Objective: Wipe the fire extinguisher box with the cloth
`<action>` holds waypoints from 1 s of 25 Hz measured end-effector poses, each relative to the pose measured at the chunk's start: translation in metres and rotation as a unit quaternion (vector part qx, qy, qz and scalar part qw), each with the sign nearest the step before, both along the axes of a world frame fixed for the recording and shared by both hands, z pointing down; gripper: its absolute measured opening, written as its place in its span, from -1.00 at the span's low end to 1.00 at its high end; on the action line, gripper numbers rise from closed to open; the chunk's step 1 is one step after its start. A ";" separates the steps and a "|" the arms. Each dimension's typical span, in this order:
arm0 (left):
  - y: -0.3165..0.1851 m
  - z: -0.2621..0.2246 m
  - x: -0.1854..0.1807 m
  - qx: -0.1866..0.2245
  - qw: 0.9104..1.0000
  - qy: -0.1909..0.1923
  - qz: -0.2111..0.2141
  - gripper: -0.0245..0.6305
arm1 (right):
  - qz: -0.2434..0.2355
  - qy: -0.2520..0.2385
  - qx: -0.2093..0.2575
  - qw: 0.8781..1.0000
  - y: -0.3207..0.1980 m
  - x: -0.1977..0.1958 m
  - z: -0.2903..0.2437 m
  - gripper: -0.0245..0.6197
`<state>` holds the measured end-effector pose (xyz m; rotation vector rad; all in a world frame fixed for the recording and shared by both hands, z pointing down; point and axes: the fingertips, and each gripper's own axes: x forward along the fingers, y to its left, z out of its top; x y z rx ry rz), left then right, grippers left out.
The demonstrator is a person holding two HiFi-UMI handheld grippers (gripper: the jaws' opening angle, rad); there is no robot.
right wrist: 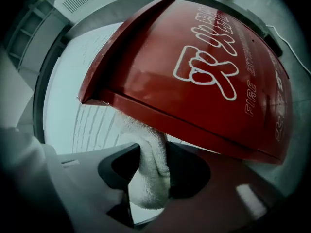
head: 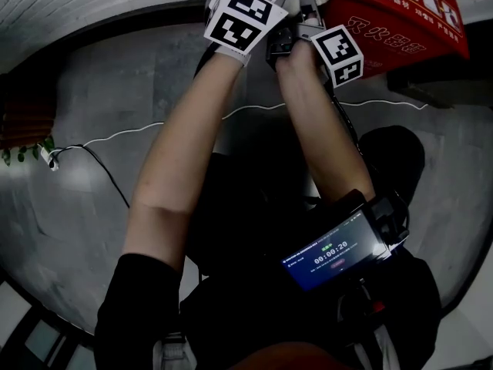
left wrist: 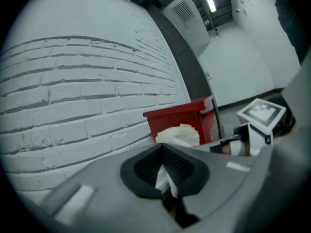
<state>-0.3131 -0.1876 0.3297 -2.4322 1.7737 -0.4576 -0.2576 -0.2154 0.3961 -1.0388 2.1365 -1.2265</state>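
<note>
On my right gripper view the box [right wrist: 204, 81] fills the top: glossy red sheet metal with a folded lip along its edge. It carries big outlined white Chinese characters and, beside them, "FIRE" followed by letters that start "EXT" and run off round the curve. From the head view more white characters run along its red face, too small for me to read.

The cloth [right wrist: 146, 135] is white terry, nubby and bunched. My right gripper [right wrist: 150, 171] is closed on a thick fold of it, and the wad above the jaws presses against the box's lower edge. My left gripper [left wrist: 165, 173] is nearly closed, pinching a thinner strip of the same cloth, whose bunch lies against the box.

Behind stands a white painted brick wall [left wrist: 87, 91]. A screen [head: 333, 254] at my waist shows what looks like 00:00:20.
</note>
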 end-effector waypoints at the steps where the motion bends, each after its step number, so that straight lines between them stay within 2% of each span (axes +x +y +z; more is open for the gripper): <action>1: 0.000 0.003 0.000 -0.005 1.000 0.000 0.002 -0.92 | 0.003 -0.005 -0.005 1.000 0.000 0.001 0.004 -0.46; 7: 0.002 0.033 0.001 -0.038 0.999 -0.003 0.010 -0.92 | 0.019 -0.022 -0.054 0.998 0.005 0.005 0.046 -0.46; 13: 0.006 0.082 0.018 -0.079 0.996 0.027 0.025 -0.92 | 0.030 -0.015 -0.074 0.997 0.007 0.009 0.079 -0.46; 20: 0.014 0.139 0.033 -0.129 0.991 0.018 0.031 -0.92 | 0.044 -0.018 -0.120 0.992 0.015 0.015 0.137 -0.46; 25: 0.019 0.163 0.029 -0.157 0.987 0.018 0.027 -0.92 | 0.055 -0.026 -0.153 0.986 0.021 0.019 0.178 -0.46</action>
